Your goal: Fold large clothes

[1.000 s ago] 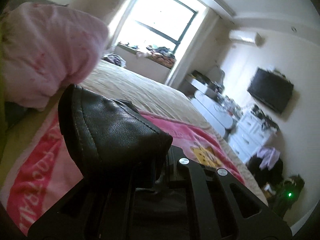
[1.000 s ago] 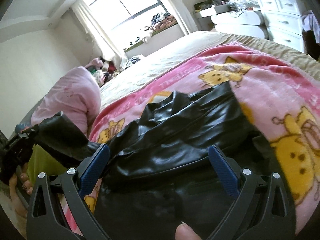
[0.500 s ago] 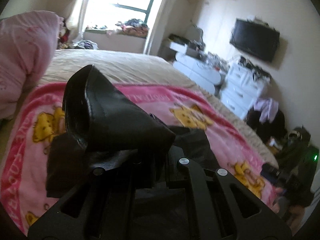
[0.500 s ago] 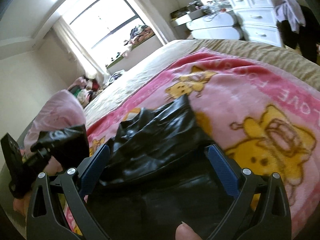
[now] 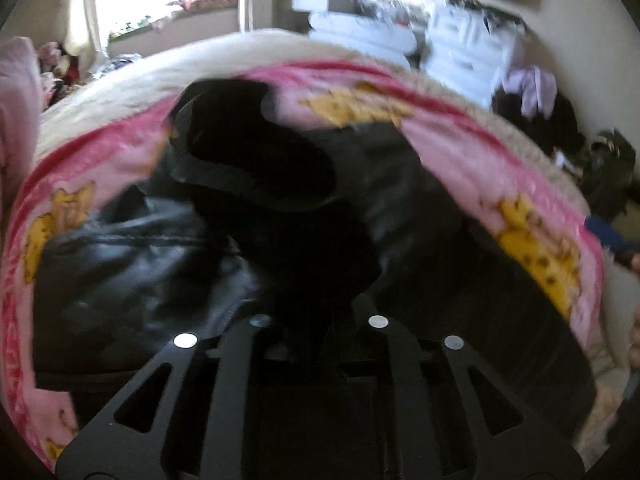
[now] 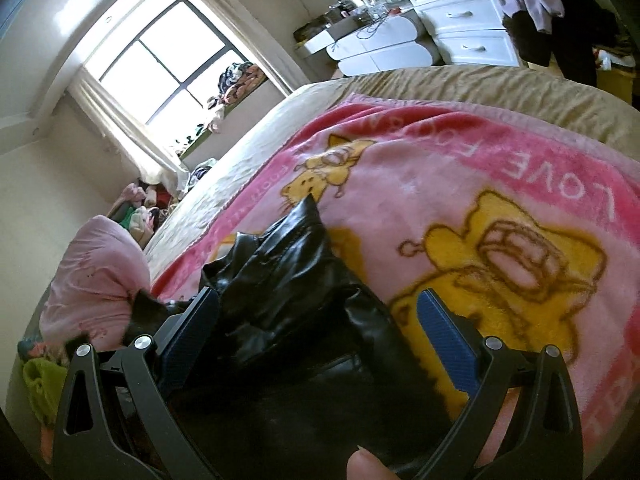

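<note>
A black leather jacket lies crumpled on a pink cartoon blanket on the bed. My left gripper is shut on a black sleeve of the jacket, which stands up over the jacket's body. In the right wrist view the jacket lies between and under the open right gripper. Its blue pads are wide apart, above the leather, holding nothing.
A pink pillow sits at the bed's left side. White drawers and hanging clothes stand beyond the foot of the bed. A window with a cluttered sill is at the back. The beige bedspread surrounds the blanket.
My left gripper has swung the sleeve rightward and down over the jacket body. The right gripper has tilted and stayed open above the jacket.
</note>
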The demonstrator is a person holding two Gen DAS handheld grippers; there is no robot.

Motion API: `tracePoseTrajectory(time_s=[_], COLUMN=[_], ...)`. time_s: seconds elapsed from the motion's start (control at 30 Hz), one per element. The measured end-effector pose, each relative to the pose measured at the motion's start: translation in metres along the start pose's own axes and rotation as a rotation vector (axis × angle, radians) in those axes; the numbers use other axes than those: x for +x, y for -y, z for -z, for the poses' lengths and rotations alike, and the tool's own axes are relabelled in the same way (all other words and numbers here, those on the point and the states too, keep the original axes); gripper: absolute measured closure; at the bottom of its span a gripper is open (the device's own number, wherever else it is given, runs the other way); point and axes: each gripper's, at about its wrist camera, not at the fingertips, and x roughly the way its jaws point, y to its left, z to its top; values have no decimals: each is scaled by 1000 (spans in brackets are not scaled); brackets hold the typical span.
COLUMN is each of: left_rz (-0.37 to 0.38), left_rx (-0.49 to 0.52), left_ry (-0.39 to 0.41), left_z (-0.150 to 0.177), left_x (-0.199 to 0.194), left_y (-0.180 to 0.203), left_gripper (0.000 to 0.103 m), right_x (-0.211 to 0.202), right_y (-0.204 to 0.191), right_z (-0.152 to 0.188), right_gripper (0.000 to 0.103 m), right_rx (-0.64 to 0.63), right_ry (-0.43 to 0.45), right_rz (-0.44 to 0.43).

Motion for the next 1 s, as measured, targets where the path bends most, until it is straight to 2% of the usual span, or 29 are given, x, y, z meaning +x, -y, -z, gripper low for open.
tracePoseTrajectory(time_s=[0.07, 0.2, 0.27, 0.3, 0.37, 0.47, 0.53, 0.57, 0.63, 0.73, 0.77, 0.87, 0.9, 0.93, 1.0], left_rz=[10, 54, 97, 143, 217, 241, 177, 144, 36, -37, -55, -131, -154, -164, -185], left_rx=[19, 29, -8, -42, -87, -116, -127, -131, -168, -274, -298, -381, -409, -422, -443], left_ry=[-33, -63, -70, -59, -33, 15, 54, 65, 98, 132, 141, 166, 171, 174, 180], left_z=[6, 14, 16, 16, 17, 13, 9, 8, 3, 0, 0, 2, 2, 4, 3], left_x=[11, 17, 13, 5, -13, -38, -55, -61, -76, -95, -100, -116, -120, -123, -124], left_y=[3, 3, -2, -7, -17, -26, -43, -48, -77, -123, -134, -173, -185, -191, -204], left_gripper=[87, 66, 44, 27, 24, 23, 21, 20, 20, 19, 19, 15, 15, 15, 15], right_x=[0, 4, 13, 20, 36, 67, 90, 103, 125, 151, 158, 167, 164, 161, 154], right_y=[1, 2, -1, -4, -13, -32, -48, -57, -69, -77, -78, -88, -96, -101, -112], right_z=[0, -2, -2, -1, 2, 9, 15, 19, 24, 29, 29, 29, 25, 22, 12], right_gripper=[4, 4, 4, 4, 4, 5, 9, 16, 21, 26, 31, 59, 77, 87, 93], right_rx=[0, -1, -8, -15, -38, -63, -94, -116, -125, -115, -118, -161, -210, -248, -290], right_ry=[0, -11, -44, -71, -122, -221, -278, -312, -358, -400, -401, -405, -381, -357, -325], right_rz=[4, 3, -4, -5, -29, -76, -106, -107, -107, -72, -59, -108, -105, -120, -156])
